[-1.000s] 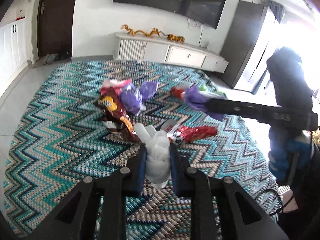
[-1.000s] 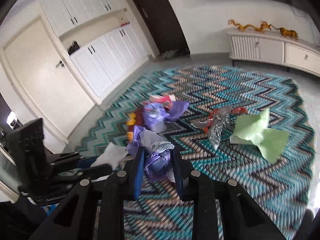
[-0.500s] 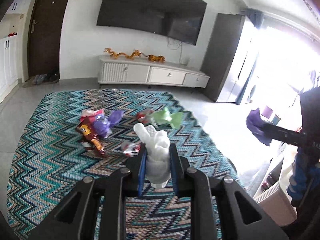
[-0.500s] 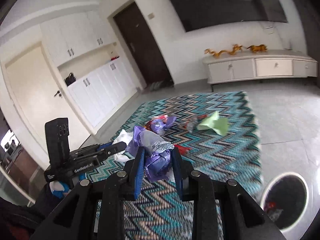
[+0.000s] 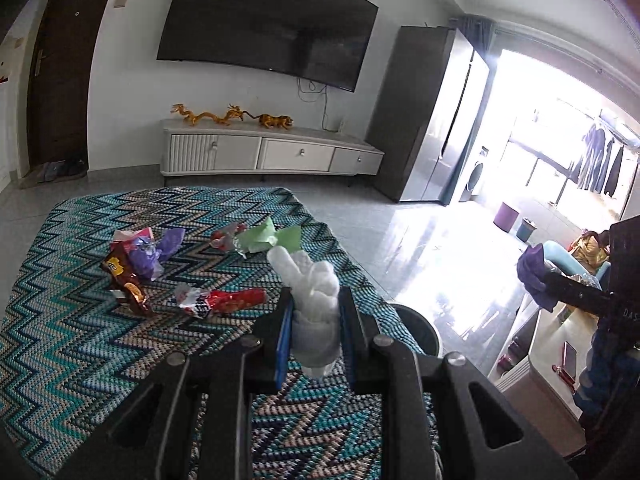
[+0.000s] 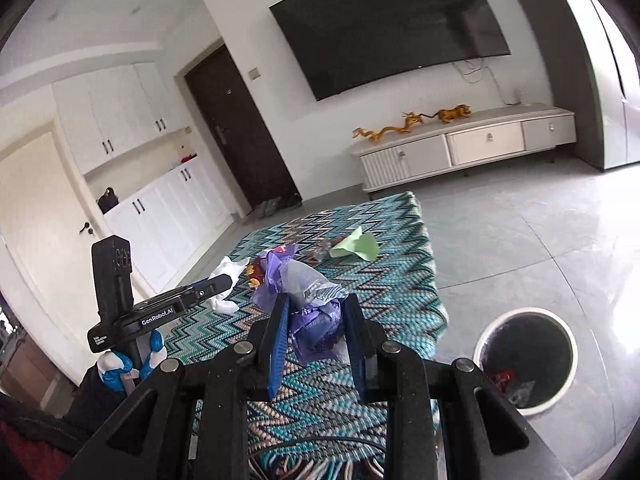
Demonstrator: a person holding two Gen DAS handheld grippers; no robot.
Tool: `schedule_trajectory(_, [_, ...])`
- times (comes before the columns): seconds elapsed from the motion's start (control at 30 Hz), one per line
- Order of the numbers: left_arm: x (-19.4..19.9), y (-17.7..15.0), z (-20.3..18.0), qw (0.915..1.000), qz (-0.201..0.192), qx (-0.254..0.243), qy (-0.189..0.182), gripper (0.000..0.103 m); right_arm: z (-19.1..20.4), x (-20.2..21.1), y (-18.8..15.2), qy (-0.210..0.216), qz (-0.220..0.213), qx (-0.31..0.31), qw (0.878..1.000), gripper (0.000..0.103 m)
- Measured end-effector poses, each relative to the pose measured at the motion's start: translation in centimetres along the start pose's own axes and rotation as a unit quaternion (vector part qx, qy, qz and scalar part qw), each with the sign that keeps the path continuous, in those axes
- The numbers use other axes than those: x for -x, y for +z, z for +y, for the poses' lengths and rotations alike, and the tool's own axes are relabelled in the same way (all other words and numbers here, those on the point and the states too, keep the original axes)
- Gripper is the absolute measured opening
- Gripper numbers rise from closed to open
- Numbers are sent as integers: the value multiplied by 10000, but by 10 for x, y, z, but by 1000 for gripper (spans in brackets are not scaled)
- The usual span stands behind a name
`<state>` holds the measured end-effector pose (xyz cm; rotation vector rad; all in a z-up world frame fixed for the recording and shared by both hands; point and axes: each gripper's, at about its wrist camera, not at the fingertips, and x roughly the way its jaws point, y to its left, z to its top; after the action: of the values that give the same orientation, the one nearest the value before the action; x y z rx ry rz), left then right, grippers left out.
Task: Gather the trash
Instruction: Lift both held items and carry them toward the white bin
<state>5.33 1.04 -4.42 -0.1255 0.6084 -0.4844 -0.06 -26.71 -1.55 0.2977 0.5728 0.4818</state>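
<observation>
My left gripper [image 5: 314, 322] is shut on a crumpled white tissue [image 5: 312, 300], held above the zigzag rug [image 5: 80, 344]. My right gripper [image 6: 314, 320] is shut on a purple and silver wrapper [image 6: 310, 304], raised over the rug's edge [image 6: 408, 304]. A round bin [image 6: 526, 364] with a dark liner stands on the floor at the lower right, some trash inside. In the left wrist view its rim [image 5: 416, 326] peeks out behind my fingers. On the rug lie a green paper [image 5: 268, 236], a red wrapper [image 5: 224, 302], a brown snack bag [image 5: 124, 284] and purple wrappers [image 5: 154, 250].
A white TV cabinet [image 5: 272, 154] with gold figurines stands under a wall TV [image 5: 264, 24]. A dark tall cabinet [image 5: 432, 116] is beside the bright balcony door. Grey tile floor [image 6: 520, 248] spreads right of the rug. White cupboards [image 6: 132, 184] line the left wall.
Both grippers rose and swung right, away from the trash pile, each keeping its load. The bin came into the right wrist view and grew nearer.
</observation>
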Motion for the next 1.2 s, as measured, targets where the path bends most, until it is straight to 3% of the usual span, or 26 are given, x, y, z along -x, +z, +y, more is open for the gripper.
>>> schedule_trajectory(0.4, [-12,1,-15,9998,113,-109,-99,20,-11,8,-11,-98,-65,-151,9998,25])
schedule_trajectory(1.2, [-26,-3,-5,9997,228,38,-44,20,-18,-7,-14,-81,63,-293,9995,25])
